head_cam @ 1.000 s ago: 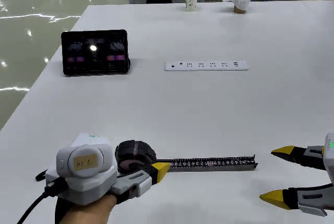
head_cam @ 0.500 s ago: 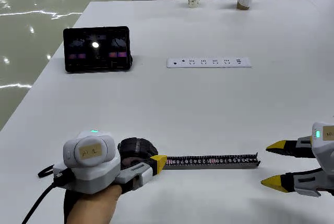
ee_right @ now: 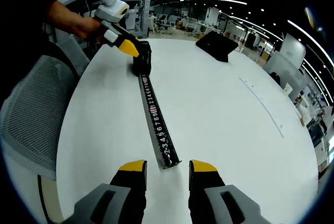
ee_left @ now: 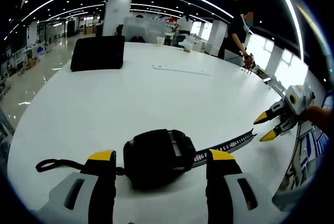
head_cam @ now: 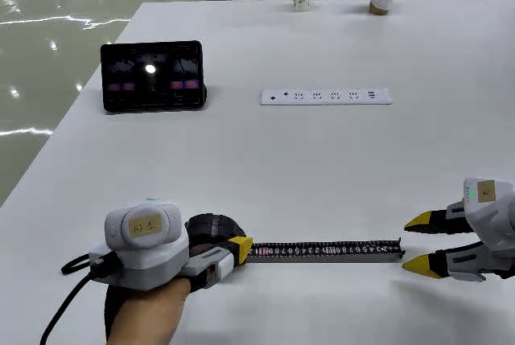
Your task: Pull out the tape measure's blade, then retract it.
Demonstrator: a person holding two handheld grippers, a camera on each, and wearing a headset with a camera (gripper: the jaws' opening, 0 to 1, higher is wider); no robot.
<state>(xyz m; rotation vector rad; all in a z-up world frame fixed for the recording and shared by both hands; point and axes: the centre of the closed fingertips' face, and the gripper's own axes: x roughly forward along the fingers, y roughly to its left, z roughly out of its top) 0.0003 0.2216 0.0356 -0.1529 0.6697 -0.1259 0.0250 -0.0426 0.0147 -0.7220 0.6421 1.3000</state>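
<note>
"Look, the right gripper (head_cam: 419,242) has crept in. A second ago it hung well off the end of the blade (head_cam: 326,250), jaws spread wide. Now its yellow tips sit just beside the blade's end, and the gap between them looks narrower."

"Is it holding anything?"

"No. The jaws stand apart with nothing between them. From its own view the hook end (ee_right: 169,162) lies on the table (head_cam: 322,168) just ahead of the gap, not inside it."

"And the tape measure itself?"

"It's at the near edge of the table, as before. The black case (head_cam: 211,236) is on the person's left and the blade runs flat out of it towards the right. As far as I can judge, the same length is out as a second ago."

"The left gripper (ee_left: 162,164) has the case, then?"

"Its jaws straddle the case, one on each side. I can't tell whether they actually bear on it. There seems to be a sliver of table showing on each side."

"So where does that leave the job?"

"I'd say the pull is done. With the right side let go and hovering at the tip, it's either about to guide the blade back or has just dropped it. The retraction isn't done, since the blade is fully out."
</note>
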